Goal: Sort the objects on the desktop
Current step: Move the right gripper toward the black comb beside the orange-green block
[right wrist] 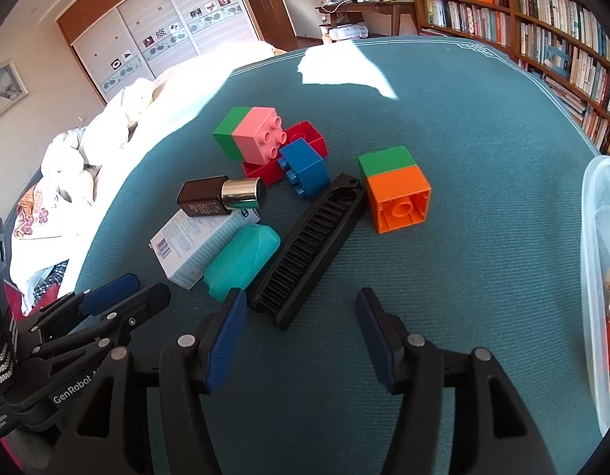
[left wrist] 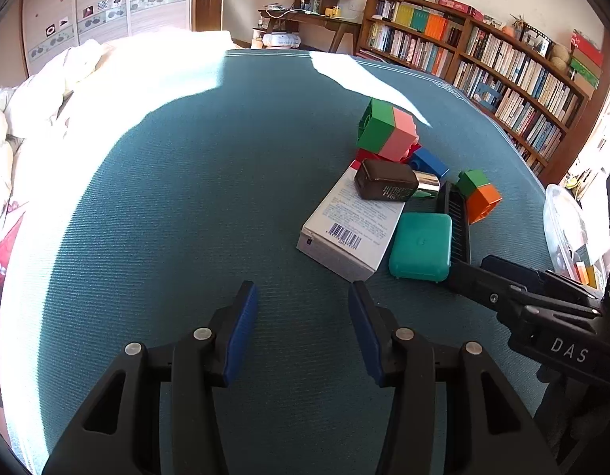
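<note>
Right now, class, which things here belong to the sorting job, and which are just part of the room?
For sorting: toy blocks, comb, teal case, white box, brown bottle, plastic bin.

Just there: bookshelf, wardrobe, bedding.

A home bedroom, probably: rumpled white bedding (right wrist: 107, 134) beside the teal table (right wrist: 483, 237) (sunlit), sliding wardrobe (right wrist: 166, 39) and bookshelves (right wrist: 542, 31) behind it.

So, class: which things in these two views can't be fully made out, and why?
- Clear bin: cut off by the right wrist view's edge; contents mostly unseen.
- Red brick: left wrist view, largely hidden behind the green-pink block.
- White box print: too small to read.
</note>
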{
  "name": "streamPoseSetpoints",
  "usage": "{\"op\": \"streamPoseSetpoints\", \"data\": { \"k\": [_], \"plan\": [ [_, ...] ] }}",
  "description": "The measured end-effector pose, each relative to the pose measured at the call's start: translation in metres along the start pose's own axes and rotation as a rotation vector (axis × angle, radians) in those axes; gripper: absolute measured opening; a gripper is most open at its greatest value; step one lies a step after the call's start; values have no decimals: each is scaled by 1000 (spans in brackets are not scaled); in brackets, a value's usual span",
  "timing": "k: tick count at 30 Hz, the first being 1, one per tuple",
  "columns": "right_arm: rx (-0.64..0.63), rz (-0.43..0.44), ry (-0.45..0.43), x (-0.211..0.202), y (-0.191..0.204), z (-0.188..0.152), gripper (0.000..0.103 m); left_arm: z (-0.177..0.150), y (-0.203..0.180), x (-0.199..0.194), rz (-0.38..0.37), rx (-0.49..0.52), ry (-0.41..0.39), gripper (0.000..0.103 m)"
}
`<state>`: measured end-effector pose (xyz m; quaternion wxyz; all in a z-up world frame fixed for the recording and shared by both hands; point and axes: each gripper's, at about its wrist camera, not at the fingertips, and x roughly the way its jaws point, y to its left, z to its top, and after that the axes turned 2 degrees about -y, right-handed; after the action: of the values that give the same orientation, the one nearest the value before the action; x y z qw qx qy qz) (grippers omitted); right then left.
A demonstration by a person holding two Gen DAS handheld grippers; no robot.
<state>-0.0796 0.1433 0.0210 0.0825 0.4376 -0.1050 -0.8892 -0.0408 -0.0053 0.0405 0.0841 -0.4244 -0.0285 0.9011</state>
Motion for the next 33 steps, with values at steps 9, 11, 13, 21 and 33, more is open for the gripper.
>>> {"op": "streamPoseSetpoints", "data": {
  "k": [9,11,13,21,33],
  "plan": [
    [-15,-20,-7,1,0,0,63,9,-15,8,-21,40,3,51],
    [-25,-25,-8,2,2,0,65,10,-17,8,-8,49,-1,51],
    [-35,-29,-11,2,3,-1,66,10,-17,7,4,49,-2,51],
    [-111,-82,-30,6,16,-5,75,8,-12,2,74,42,-5,51],
    [-159,-258,-40,8,2,-5,79,5,-19,-7,145,80,-23,51]
  ]
}}
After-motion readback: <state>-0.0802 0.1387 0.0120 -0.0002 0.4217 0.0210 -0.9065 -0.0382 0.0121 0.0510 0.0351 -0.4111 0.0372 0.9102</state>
